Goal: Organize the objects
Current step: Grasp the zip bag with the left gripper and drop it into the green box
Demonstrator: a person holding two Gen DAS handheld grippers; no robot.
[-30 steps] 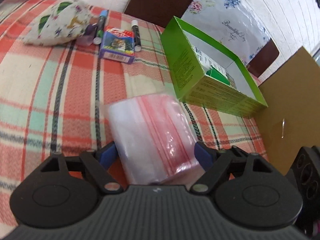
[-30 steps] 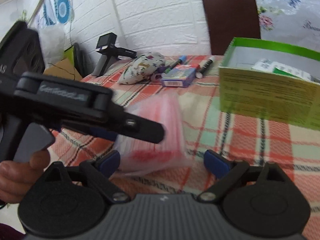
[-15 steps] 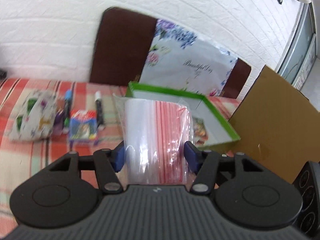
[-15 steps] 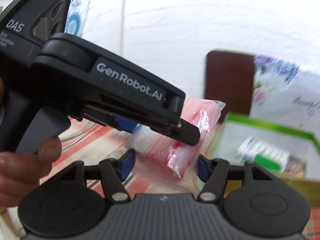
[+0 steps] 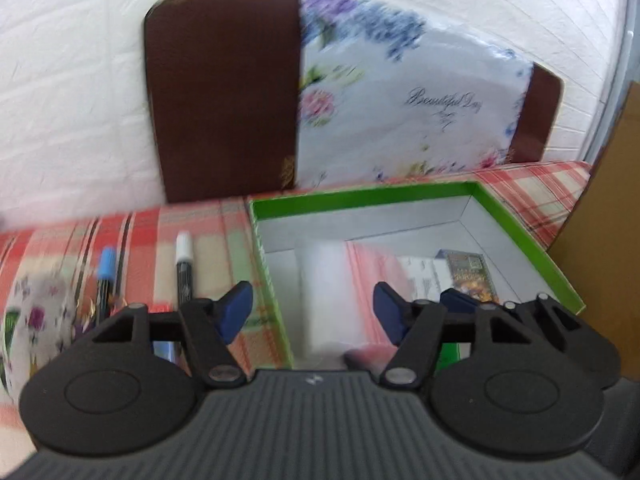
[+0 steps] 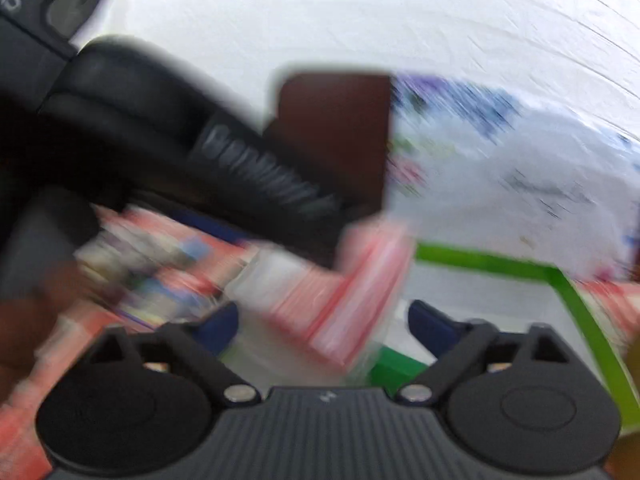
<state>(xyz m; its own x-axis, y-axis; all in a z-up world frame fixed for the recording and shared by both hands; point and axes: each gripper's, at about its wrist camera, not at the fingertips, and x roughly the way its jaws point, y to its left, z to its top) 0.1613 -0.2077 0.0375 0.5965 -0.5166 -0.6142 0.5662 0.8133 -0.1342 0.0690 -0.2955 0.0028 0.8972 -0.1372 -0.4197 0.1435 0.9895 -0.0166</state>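
Note:
A clear zip bag with red stripes (image 5: 340, 284) is blurred between my left gripper's (image 5: 314, 312) spread fingers, over the inside of the open green box (image 5: 360, 196). The fingers stand apart from the bag's sides, so the left gripper is open. The bag also shows in the right wrist view (image 6: 340, 296), blurred, just ahead of my right gripper (image 6: 322, 320), which is open and empty. The left gripper's black body (image 6: 180, 152) fills the left of that view.
The green box holds small packets (image 5: 464, 272). Two markers (image 5: 184, 268) and a floral pouch (image 5: 36, 312) lie on the plaid cloth left of the box. A brown chair back (image 5: 224, 96) and a floral bag (image 5: 408, 108) stand behind. Cardboard (image 5: 608, 240) is at the right.
My left gripper closed on the zip bag, lifted it off the cloth and carried it over the green box. Now its fingers have spread and the bag is dropping into the box.

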